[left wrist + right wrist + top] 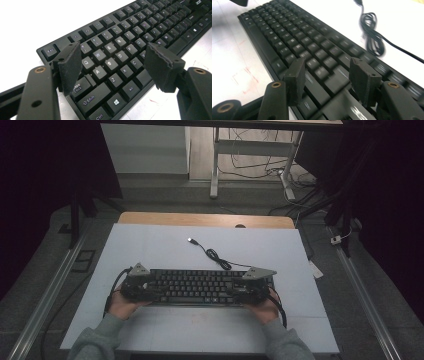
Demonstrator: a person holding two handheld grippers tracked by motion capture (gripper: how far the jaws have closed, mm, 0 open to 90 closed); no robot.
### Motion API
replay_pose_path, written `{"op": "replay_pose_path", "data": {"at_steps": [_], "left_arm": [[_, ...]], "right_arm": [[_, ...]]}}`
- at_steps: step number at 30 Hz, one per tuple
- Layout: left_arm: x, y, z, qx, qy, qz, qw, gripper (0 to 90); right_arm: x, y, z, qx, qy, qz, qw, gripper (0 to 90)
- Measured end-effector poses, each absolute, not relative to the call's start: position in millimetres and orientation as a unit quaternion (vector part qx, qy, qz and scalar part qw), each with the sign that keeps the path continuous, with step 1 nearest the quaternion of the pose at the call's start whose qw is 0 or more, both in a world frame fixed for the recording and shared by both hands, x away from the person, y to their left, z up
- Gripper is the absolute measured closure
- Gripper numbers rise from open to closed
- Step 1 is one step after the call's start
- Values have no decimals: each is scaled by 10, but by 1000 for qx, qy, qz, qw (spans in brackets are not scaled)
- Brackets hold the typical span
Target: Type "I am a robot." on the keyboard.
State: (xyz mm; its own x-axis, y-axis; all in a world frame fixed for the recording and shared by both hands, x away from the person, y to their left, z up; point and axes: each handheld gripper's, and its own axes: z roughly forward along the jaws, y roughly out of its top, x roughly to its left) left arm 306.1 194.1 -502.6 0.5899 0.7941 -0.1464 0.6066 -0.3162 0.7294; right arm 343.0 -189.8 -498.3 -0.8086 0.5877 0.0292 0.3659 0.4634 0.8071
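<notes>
Black keyboard with Esc, Shift, Ctrl legends, left gripper spread, right gripper spread above keys

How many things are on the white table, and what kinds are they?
keyboard: 1
cable with a plug: 1
left gripper: 1
right gripper: 1
Total: 4

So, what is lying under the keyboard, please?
The keyboard lies flat on the white sheet that covers the table. Its cable trails away behind it. The part of the sheet directly beneath the keyboard is covered from sight.
</notes>
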Motion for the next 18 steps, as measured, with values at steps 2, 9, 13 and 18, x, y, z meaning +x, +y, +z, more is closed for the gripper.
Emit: {"op": "replay_pose_path", "data": {"at_steps": [2, 9, 13, 18], "left_arm": [[3061, 1940, -5024, 802, 437, 121, 389, 304], [3062, 1940, -5025, 802, 437, 122, 389, 305], [3061, 1941, -5021, 802, 435, 124, 390, 305], [3062, 1950, -5022, 801, 435, 126, 391, 307]], "right_arm": [[3416, -1975, -4985, 284, 844, 436, 127, 468], [3348, -2181, -4965, 291, 837, 442, 137, 468], [3350, -2197, -4976, 290, 838, 441, 139, 468], [3368, -2174, -4994, 286, 842, 435, 141, 467]]}}
